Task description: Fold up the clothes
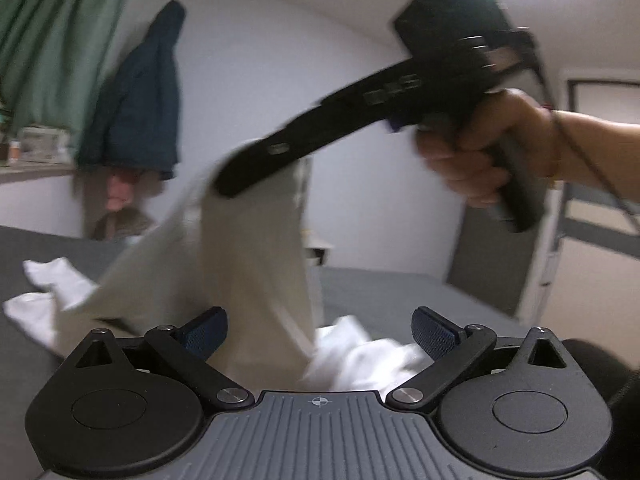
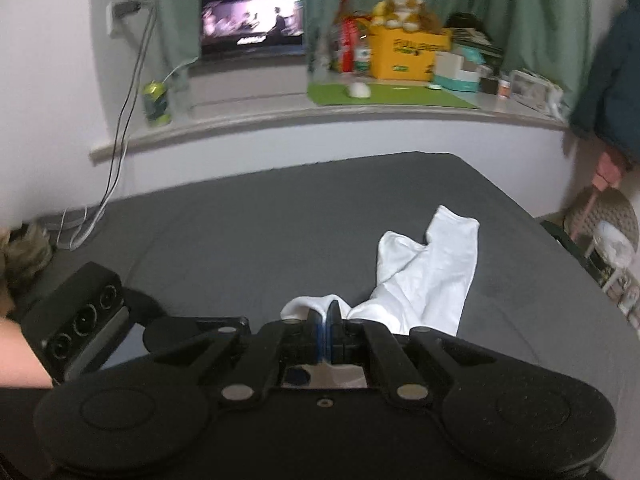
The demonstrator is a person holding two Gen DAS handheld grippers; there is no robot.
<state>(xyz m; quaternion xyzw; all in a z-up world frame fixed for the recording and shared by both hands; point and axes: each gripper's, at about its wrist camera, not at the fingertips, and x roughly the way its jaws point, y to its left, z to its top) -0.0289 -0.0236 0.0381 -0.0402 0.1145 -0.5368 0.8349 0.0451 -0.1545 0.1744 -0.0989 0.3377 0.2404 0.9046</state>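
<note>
A white garment (image 1: 256, 264) hangs blurred from my right gripper (image 1: 226, 182), which a hand (image 1: 480, 148) holds up above the grey bed (image 1: 400, 292). Its lower part drops between the fingers (image 1: 208, 330) of my left gripper (image 1: 320, 332), which is open and not clamped on it. More white cloth (image 1: 360, 356) lies on the bed below. In the right wrist view my right gripper (image 2: 326, 318) is shut on a white fold (image 2: 304, 306), and two tube-shaped ends of the garment (image 2: 432, 272) lie on the bed (image 2: 260, 232). The left gripper's body (image 2: 80, 316) shows at lower left.
Past the bed's far edge a windowsill (image 2: 280, 120) carries a laptop (image 2: 252, 20), a yellow box (image 2: 404, 56) with a plush toy, a can (image 2: 156, 102) and cables. A dark jacket (image 1: 140, 100) hangs by the green curtain (image 1: 52, 40). A chair (image 2: 604, 216) stands at the right.
</note>
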